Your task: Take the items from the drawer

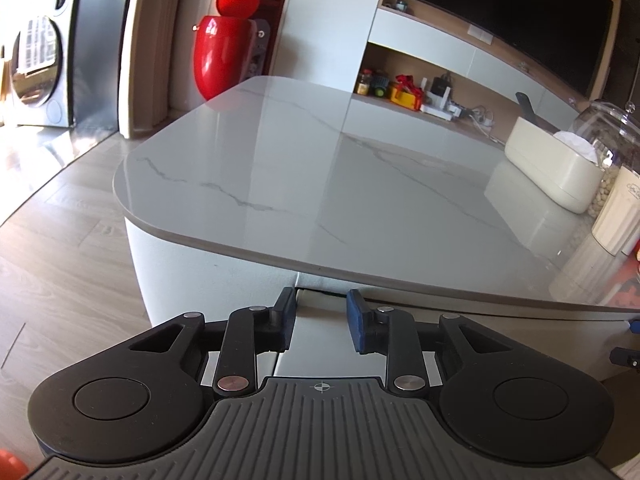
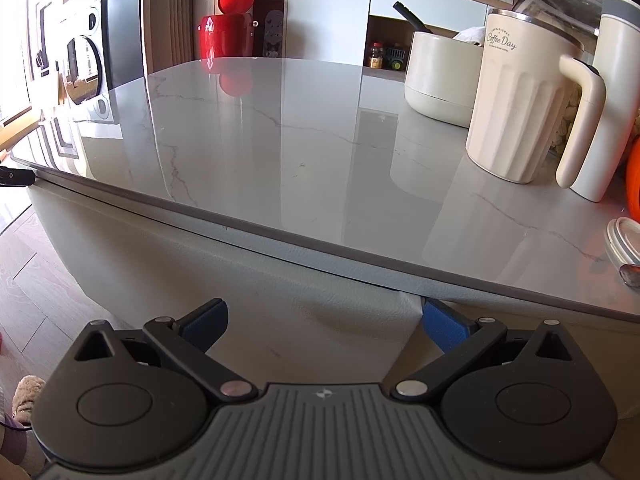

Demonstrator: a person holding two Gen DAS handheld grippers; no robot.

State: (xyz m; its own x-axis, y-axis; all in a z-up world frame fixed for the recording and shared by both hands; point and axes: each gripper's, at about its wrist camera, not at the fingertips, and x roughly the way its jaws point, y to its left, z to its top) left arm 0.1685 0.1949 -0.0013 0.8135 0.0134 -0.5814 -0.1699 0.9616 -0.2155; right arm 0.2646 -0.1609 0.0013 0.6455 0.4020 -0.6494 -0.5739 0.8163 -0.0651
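A pale drawer front (image 2: 280,292) runs just under the edge of the marble tabletop (image 2: 280,140), and I see no gap into the drawer. No drawer contents are in view. My right gripper (image 2: 330,320) is wide open in front of it, its blue-padded fingers (image 2: 444,326) close to the panel, one near a vertical seam. My left gripper (image 1: 320,324) is open with a narrower gap. Its tips sit at the top edge of the drawer front (image 1: 320,344), beside a seam near the table's rounded corner. Nothing is held.
On the tabletop's right side stand a cream "Coffee Day" mug (image 2: 516,112), a cream tissue box (image 2: 440,76), a glass jar (image 2: 560,0), a tall tumbler (image 2: 616,100) and a round lid (image 2: 624,240). A red bin (image 1: 220,52) and a washing machine (image 1: 40,60) stand behind.
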